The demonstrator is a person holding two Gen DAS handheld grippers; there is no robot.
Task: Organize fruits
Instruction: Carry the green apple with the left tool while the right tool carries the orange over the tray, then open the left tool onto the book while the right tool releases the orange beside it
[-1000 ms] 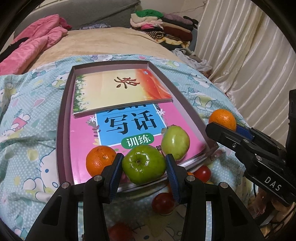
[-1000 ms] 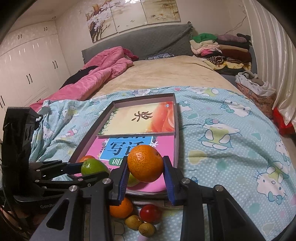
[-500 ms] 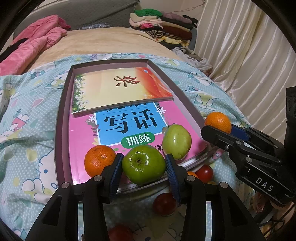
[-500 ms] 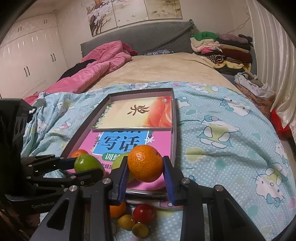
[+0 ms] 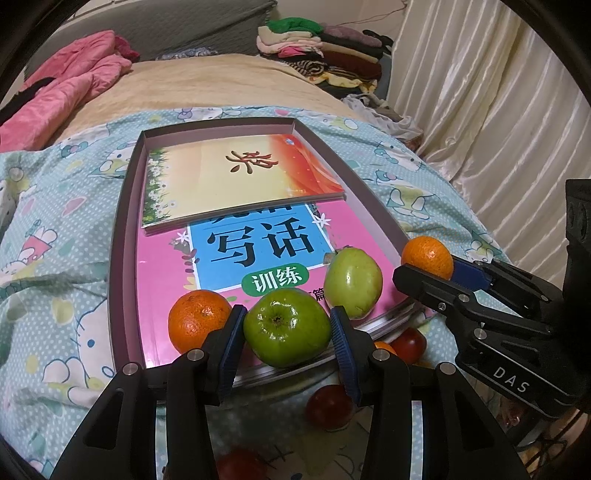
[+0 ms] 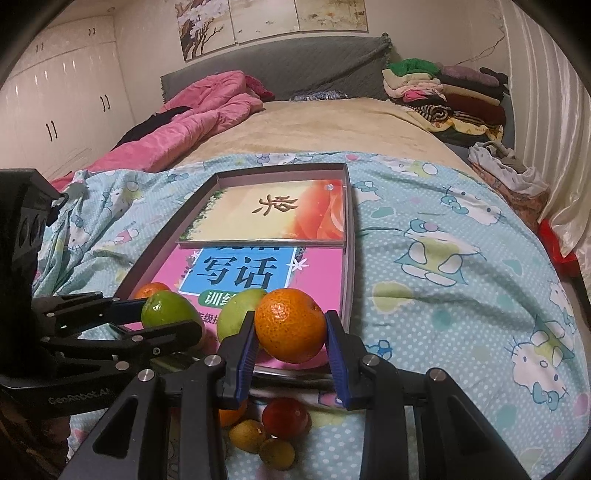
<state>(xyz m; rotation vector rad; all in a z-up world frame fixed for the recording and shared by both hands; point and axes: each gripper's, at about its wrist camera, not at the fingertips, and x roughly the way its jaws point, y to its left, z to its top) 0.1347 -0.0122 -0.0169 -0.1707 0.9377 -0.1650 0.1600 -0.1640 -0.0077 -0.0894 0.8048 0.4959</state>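
Careful: your left tool [image 5: 287, 332] grips the green apple [image 5: 286, 326] and your right tool [image 6: 290, 341] grips an orange [image 6: 290, 325], both just over the near edge of the tray [image 5: 122, 229]. Its glossy pink book [image 5: 162, 280] slopes; released fruit may roll off onto the bed, or knock the pale green fruit [image 5: 352, 282].

A pink quilt [image 6: 192, 122] lies bunched at the far left of the bed [image 6: 314, 129], against a grey headboard [image 6: 280, 70]. Folded clothes [image 6: 443, 92] are stacked at the far right corner. A blue cartoon-print sheet [image 6: 461, 258] covers the near end. White wardrobe doors [image 6: 62, 107] line the left wall, pale curtains [image 5: 480, 110] hang on the right, and painted panels [image 6: 269, 22] hang above the headboard.
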